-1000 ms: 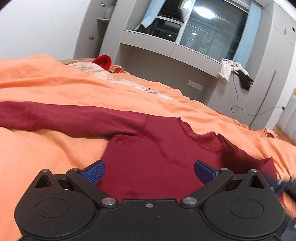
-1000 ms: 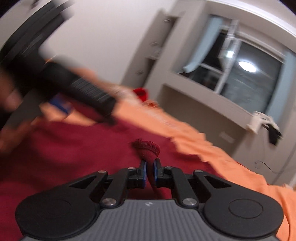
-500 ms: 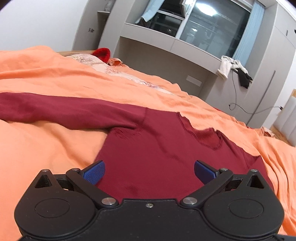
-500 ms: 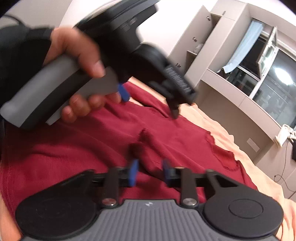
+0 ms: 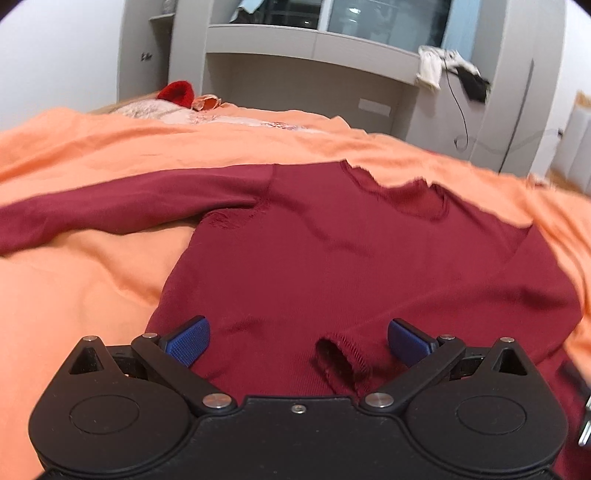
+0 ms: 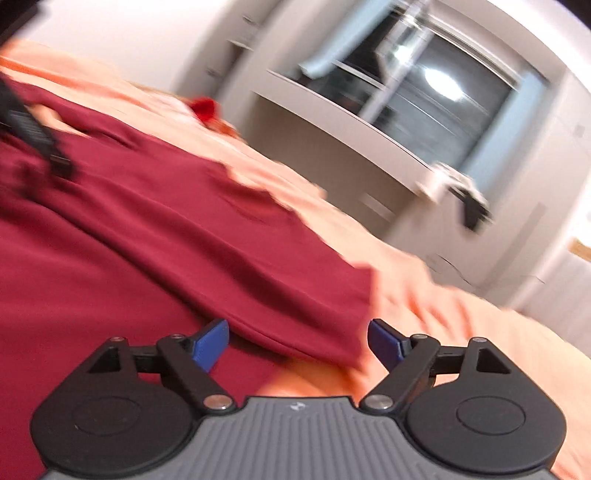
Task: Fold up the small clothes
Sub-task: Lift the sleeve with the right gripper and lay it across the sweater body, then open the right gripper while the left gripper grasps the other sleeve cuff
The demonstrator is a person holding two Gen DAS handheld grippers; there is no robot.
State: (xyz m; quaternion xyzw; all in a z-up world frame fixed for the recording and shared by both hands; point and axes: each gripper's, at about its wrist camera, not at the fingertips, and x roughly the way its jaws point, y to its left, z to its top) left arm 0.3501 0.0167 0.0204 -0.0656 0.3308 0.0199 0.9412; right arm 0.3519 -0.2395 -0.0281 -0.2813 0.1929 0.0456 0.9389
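Dark red sweater lies flat on orange bed, 1 sleeve stretched left. Left claw wide, empty, over hem. Right claw wide, empty, over sweater's right edge; blurred.

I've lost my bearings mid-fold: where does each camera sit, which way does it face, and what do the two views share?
Left wrist: sits on the left tool, looking across the dark red top on the orange bedspread toward the window; its open blue fingers show.
Right wrist: sits on the right tool, tilted and blurred, over the top's right edge; open fingers show.
Shared: top, bedspread, window, red hat.
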